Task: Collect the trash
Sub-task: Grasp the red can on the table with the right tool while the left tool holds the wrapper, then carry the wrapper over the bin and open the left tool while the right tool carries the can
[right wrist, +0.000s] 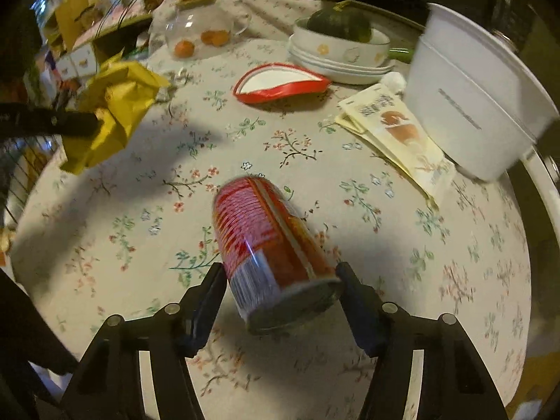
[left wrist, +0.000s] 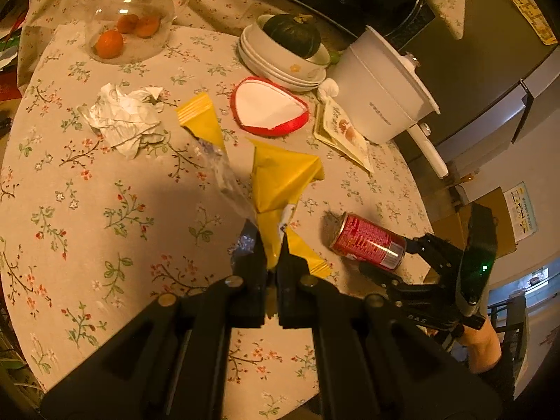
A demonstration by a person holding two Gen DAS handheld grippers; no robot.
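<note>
My left gripper is shut on a crumpled yellow wrapper, held a little above the floral tablecloth. From the right wrist the wrapper hangs at the left. A clear strip with a yellow end runs up from beside the fingers; I cannot tell if it is gripped too. A red can lies on its side near the table's edge. My right gripper has a finger against each side of its near end. In the left wrist view the can and right gripper are at right.
On the cloth lie crumpled white paper, a squashed red-rimmed paper bowl and a cream pouch. Behind stand stacked bowls holding a dark squash, a white pot and a glass jar with oranges.
</note>
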